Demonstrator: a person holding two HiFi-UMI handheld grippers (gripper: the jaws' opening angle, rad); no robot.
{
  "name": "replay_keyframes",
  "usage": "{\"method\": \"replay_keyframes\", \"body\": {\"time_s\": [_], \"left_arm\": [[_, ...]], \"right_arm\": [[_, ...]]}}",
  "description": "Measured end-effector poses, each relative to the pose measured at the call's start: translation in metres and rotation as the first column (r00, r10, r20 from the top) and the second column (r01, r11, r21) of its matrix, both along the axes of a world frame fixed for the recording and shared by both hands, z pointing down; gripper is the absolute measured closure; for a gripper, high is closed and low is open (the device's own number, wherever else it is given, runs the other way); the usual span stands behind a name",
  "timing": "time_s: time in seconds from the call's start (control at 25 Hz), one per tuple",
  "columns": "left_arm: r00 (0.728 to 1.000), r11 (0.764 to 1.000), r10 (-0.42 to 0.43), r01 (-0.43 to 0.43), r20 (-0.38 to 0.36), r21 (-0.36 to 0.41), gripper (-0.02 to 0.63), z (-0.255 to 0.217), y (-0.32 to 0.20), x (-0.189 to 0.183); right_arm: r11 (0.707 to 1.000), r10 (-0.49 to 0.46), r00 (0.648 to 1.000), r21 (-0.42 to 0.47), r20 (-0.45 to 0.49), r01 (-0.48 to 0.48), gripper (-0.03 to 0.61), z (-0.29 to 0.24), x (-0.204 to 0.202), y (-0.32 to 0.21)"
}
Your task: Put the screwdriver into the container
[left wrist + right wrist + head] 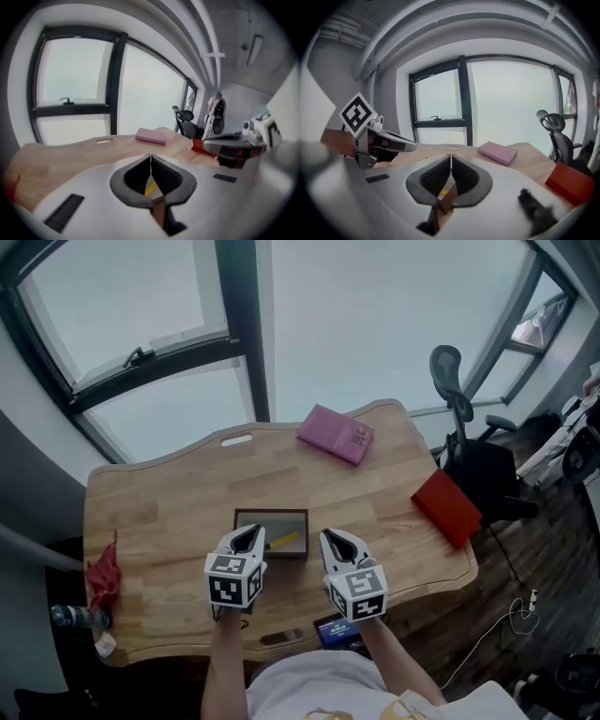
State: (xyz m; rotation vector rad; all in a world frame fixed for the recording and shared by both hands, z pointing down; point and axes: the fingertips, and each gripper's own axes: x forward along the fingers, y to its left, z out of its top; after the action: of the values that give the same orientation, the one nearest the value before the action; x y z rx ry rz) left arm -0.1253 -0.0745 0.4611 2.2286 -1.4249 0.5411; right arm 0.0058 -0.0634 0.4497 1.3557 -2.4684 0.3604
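Observation:
A yellow-handled screwdriver lies inside a small dark rectangular container near the front middle of the wooden table. My left gripper hangs above the container's left front corner, its jaws shut with nothing between them. My right gripper hovers just right of the container, also shut and empty. In the left gripper view the fingertips of the left gripper meet, and a bit of yellow screwdriver shows below them. The right gripper view shows the right gripper with its tips touching.
A pink book lies at the table's far edge and a red book at its right edge. A red cloth and a bottle sit at the left front corner. An office chair stands beyond the right side.

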Motion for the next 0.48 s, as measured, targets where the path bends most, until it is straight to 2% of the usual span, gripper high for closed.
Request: {"method": "replay_keyframes", "body": {"time_s": [0.12,0.2,0.24,0.36,0.48], "left_arm": [[0.972,0.998,-0.059,0.061,-0.229,0.0,0.597,-0.02,0.007,0.005],[0.957,0.995,-0.067,0.085,-0.283,0.052,0.597,-0.035,0.012,0.005],[0.959,0.992,-0.076,0.1,-0.272,0.074,0.597,-0.04,0.015,0.003],[0.976,0.976,-0.144,0.168,-0.166,0.139,0.598,-0.047,0.021,-0.009],[0.967,0.944,-0.236,0.25,-0.091,0.213,0.598,-0.054,0.028,-0.019]], "right_arm": [[0.999,-0.001,1.0,0.033,0.01,0.001,0.546,-0.015,-0.002,0.003],[0.999,-0.001,0.999,0.052,0.037,-0.001,0.546,-0.024,-0.003,0.004],[0.998,-0.003,0.999,0.061,0.05,0.0,0.546,-0.028,-0.003,0.004],[0.996,-0.032,0.999,0.081,0.04,0.029,0.546,-0.031,-0.008,0.005],[0.993,-0.065,0.997,0.101,0.036,0.061,0.546,-0.036,-0.01,0.01]]}}
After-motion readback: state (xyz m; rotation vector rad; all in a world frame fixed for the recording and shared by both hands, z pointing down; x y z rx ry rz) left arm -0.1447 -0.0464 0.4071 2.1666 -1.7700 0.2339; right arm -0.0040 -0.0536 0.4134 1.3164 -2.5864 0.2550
